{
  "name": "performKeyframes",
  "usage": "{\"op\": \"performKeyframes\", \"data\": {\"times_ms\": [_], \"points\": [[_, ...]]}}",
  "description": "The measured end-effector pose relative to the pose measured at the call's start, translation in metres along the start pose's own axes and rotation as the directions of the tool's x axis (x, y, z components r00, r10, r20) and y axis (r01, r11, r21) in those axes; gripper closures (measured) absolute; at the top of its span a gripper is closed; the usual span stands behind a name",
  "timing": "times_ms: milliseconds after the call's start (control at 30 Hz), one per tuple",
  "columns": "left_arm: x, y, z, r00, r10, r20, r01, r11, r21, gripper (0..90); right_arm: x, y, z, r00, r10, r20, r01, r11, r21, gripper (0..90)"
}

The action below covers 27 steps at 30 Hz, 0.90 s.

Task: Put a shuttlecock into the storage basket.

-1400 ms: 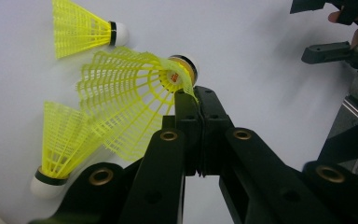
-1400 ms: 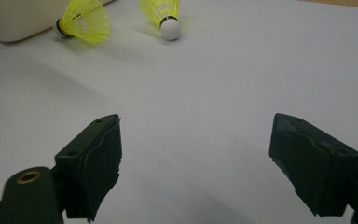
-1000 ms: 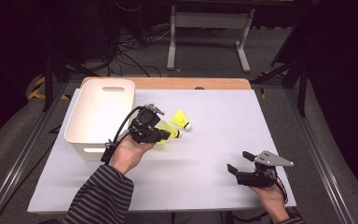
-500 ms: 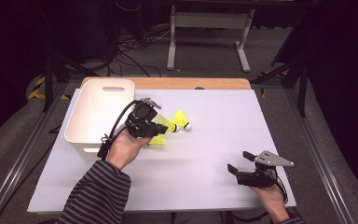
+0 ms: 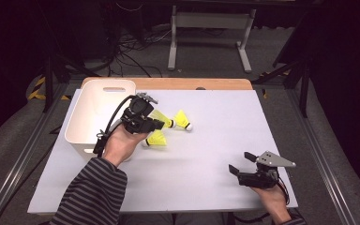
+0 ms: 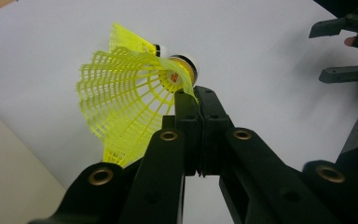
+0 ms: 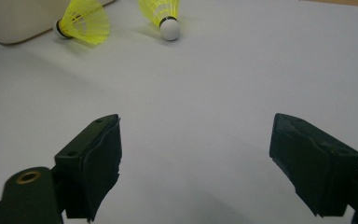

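My left gripper (image 5: 161, 123) is shut on the rim of a yellow plastic shuttlecock's skirt (image 5: 161, 117), just right of the white bin (image 5: 80, 123). In the left gripper view the jaws (image 6: 193, 95) pinch the mesh of that shuttlecock (image 6: 126, 100) near its cork. A second shuttlecock (image 5: 183, 120) lies on the white tabletop just beyond, its white cork pointing right. A third shuttlecock (image 5: 157, 139) lies below the left hand. My right gripper (image 5: 239, 162) rests open near the table's front right, with nothing between its jaws (image 7: 200, 158).
The white bin (image 7: 14, 18) stands at the table's left, open at the top. A wooden strip (image 5: 192, 83) edges the far side of the white tabletop (image 5: 215, 140). Metal rails run along both sides, with a stand and cables on the floor beyond.
The left hand has shifted slightly left toward the bin, still shut on the shuttlecock. The right gripper has stayed in place.
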State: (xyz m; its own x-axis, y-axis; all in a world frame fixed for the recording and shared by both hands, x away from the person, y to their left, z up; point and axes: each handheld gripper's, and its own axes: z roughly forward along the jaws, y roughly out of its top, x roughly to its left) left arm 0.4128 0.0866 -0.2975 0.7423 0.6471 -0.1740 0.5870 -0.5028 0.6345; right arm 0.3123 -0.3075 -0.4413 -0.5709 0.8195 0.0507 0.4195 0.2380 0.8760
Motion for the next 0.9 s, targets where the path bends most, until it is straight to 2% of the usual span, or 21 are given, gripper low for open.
{"op": "performKeyframes", "data": {"times_ms": [233,300,367,567,900], "points": [[0.006,-0.001,-0.007,0.9999,-0.012,-0.008,0.012,0.9998,-0.017,89.1,0.0,0.0,0.0,1.0,0.004,-0.001,-0.004,1.0,-0.001,17.5],[0.008,-0.001,-0.009,0.9998,-0.017,-0.013,0.017,0.9996,-0.023,89.1,-0.003,0.0,-0.002,0.9995,0.03,-0.011,-0.03,0.999,-0.016,17.4],[0.009,-0.001,-0.011,0.9997,-0.023,-0.013,0.023,0.9994,-0.025,89.1,-0.003,-0.001,-0.002,0.9994,0.034,-0.01,-0.034,0.999,-0.017,17.4],[0.012,-0.003,-0.015,0.9991,-0.029,-0.03,0.028,0.9995,-0.015,89.1,-0.003,-0.001,-0.002,0.9994,0.032,-0.009,-0.032,0.999,-0.015,17.5],[0.023,-0.009,-0.027,0.9971,-0.062,-0.045,0.06,0.9974,-0.04,89.1,-0.003,0.0,-0.002,0.9994,0.033,-0.008,-0.033,0.999,-0.013,17.5]]}}
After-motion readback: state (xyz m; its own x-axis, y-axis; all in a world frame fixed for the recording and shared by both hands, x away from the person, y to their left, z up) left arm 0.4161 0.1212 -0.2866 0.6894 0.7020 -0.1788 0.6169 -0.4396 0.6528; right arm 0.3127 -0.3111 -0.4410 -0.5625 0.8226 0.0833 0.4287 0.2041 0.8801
